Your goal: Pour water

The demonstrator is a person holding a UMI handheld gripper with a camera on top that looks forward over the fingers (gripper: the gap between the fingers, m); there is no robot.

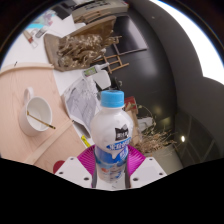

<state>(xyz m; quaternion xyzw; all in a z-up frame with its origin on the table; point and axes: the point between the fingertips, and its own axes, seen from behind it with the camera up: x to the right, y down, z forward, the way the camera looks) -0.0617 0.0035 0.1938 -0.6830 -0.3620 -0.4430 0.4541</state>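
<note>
The claw is closed on a plastic water bottle, gripping it on both sides with its pink pads; the light-blue cap is still on. Ahead and to the left, a white cup with a stick inside sits on the pale tabletop, beside crumpled wrappers.

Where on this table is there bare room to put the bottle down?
The gripper is shut on the water bottle. The light tabletop between the white cup and the fingers looks bare. Beyond the bottle it is crowded: crumpled plastic wrap, then a heap of clutter.
</note>
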